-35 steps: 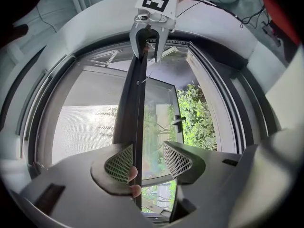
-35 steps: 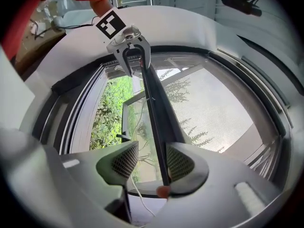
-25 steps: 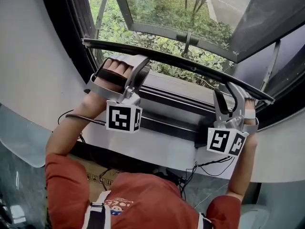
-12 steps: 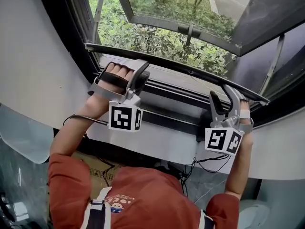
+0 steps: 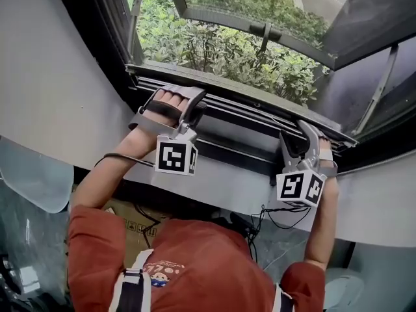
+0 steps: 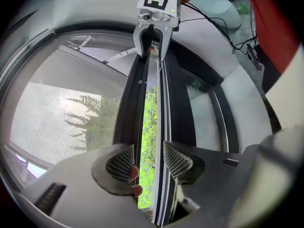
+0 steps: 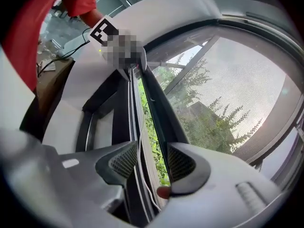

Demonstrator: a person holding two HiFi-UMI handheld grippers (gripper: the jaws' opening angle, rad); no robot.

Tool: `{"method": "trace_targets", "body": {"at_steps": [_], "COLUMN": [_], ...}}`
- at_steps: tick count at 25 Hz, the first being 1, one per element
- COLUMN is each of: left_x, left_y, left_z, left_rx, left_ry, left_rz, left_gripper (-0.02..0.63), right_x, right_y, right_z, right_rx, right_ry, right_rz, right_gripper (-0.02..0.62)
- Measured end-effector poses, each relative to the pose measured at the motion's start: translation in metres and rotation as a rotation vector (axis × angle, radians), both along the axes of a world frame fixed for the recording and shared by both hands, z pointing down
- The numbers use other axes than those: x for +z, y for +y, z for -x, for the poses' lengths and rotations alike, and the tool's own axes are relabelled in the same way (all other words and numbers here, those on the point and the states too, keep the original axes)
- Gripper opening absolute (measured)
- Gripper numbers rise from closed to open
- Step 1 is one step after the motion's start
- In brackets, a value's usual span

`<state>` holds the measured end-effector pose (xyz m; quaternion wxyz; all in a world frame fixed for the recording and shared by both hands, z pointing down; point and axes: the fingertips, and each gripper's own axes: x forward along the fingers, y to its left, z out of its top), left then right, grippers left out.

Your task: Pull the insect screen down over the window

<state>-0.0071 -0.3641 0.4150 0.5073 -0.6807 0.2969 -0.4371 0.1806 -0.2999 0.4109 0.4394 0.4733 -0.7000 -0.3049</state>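
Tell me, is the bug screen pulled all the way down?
Not quite. The screen is almost down, but a thin strip of green leaves shows between its bottom bar and the window frame.

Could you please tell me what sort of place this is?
Probably an indoor room, perhaps an office or workroom: an open window with shrubs close outside, and cables and a cardboard box beneath it.

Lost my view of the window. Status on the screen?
Left gripper jaws apart, astride the screen bar. Right gripper jaws just been opening, bar between them. Bar almost at the sill, thin gap left. Nothing seen blocking.
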Motion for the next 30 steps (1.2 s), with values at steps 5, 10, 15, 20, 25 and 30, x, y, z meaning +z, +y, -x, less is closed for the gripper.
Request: {"method": "trace_targets", "body": {"at_steps": [5,10,15,20,25,30], "left_x": [0.023,0.026,0.036,0.051,0.054,0.054], "left_y": [0.005,0.005,0.007,0.007,0.008,0.004], "left_z": [0.002,0.003,0.003,0.002,0.002,0.0], "left_rx": [0.001,0.0,-0.004,-0.007,-0.005,-0.002], "left_ry": [-0.025,-0.024,-0.026,-0.027,-0.004,0.034], "left_rz": [0.054,0.072,0.086,0.11,0.117,0.112], "left_gripper": [0.192,0.192,0.192,0.192,0.192,0.192], "right_x": [0.024,0.024,0.035,0.049,0.051,0.051], "right_y": [0.005,0.005,0.006,0.006,0.007,0.003], "right_z": [0.002,0.003,0.004,0.003,0.005,0.003], "right_rx": [-0.02,-0.018,-0.017,-0.014,0.001,0.008], "right_ry": [-0.016,-0.035,-0.046,-0.074,-0.13,-0.132], "right_rz": [0.057,0.052,0.068,0.073,0.054,0.021], "right_gripper": [0.224,0.225,0.225,0.225,0.232,0.232]}}
